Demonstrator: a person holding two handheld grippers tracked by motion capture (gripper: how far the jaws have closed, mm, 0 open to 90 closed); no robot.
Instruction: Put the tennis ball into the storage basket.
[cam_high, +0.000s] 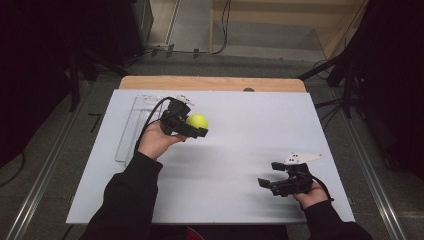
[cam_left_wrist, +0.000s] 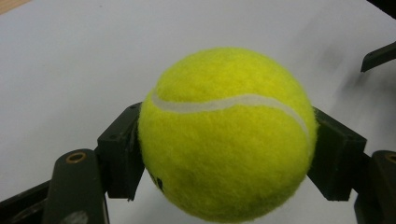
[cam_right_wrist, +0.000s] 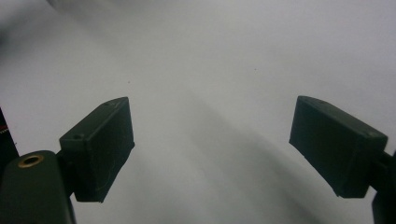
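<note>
Two grippers work over the white table (cam_high: 235, 150). The left gripper (cam_high: 192, 126) is clamped on a yellow tennis ball (cam_high: 197, 121) — its black pads (cam_left_wrist: 120, 151) press both sides of the ball, held just above the tabletop, beside a clear plastic tray (cam_high: 131, 125). The right gripper (cam_high: 272, 182) hangs near the table's right front, well apart — jaws spread wide with nothing between them.

Tennis ball (cam_high: 197, 120) between left tongs (cam_high: 192, 125), right of clear tray (cam_high: 131, 127).
</note>
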